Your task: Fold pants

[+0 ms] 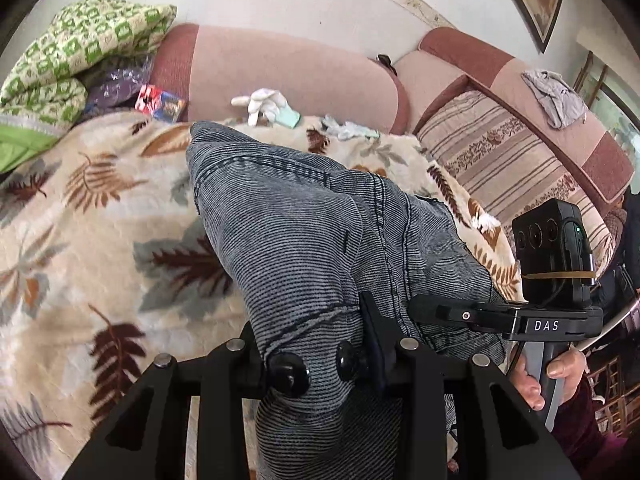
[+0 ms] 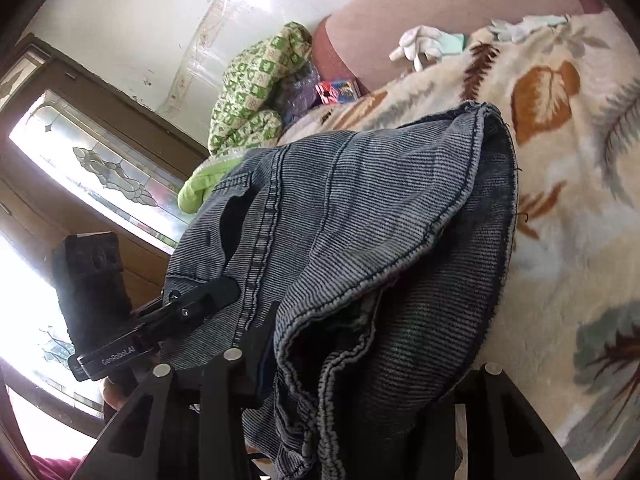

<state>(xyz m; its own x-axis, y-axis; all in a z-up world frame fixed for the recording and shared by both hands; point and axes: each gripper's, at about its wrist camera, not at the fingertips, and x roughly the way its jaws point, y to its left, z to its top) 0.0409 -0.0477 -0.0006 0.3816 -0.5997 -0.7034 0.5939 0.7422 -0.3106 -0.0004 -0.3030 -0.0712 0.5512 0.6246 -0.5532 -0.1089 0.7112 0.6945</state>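
A leaf-print blanket [image 1: 80, 220] on the sofa fills the frame's left half. Grey pants [image 1: 304, 232] hang bunched at centre, lifted above it. The left gripper [image 1: 318, 368] and right gripper [image 1: 436, 310] each clamp denim. Probably mid-fold; next, lay them flat. No containers show.

The grey-blue ribbed denim pants [image 1: 304, 216] hang bunched and creased above a leaf-patterned blanket [image 1: 100, 208], with seams and a hem edge showing.
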